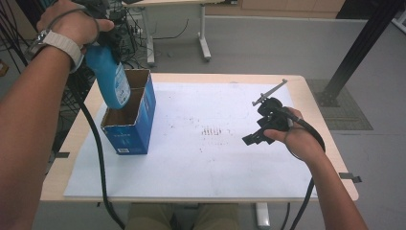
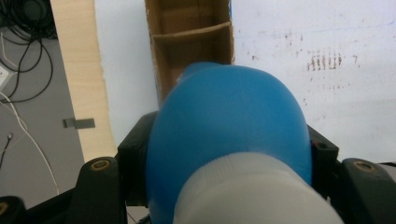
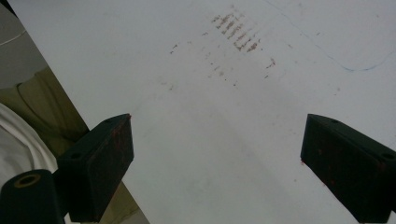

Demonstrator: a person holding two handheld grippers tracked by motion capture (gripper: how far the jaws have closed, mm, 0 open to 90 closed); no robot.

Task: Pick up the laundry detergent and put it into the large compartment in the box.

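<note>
Blue bottle (image 1: pixel 111 81) held over a divided cardboard box (image 1: pixel 129 125) at the table's left.

The left gripper (image 1: pixel 98 36) was clamped on the bottle just below its white cap, base pointing down above the box's near compartment. It looked like smooth, rigid plastic, likely slippery, best gripped near the cap. The left forearm was raised high; the right gripper (image 1: pixel 261 132) rested right of centre, jaws wide apart and empty.

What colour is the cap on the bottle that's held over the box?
White, on a blue bottle; its cap shows best in the left gripper view.
</note>
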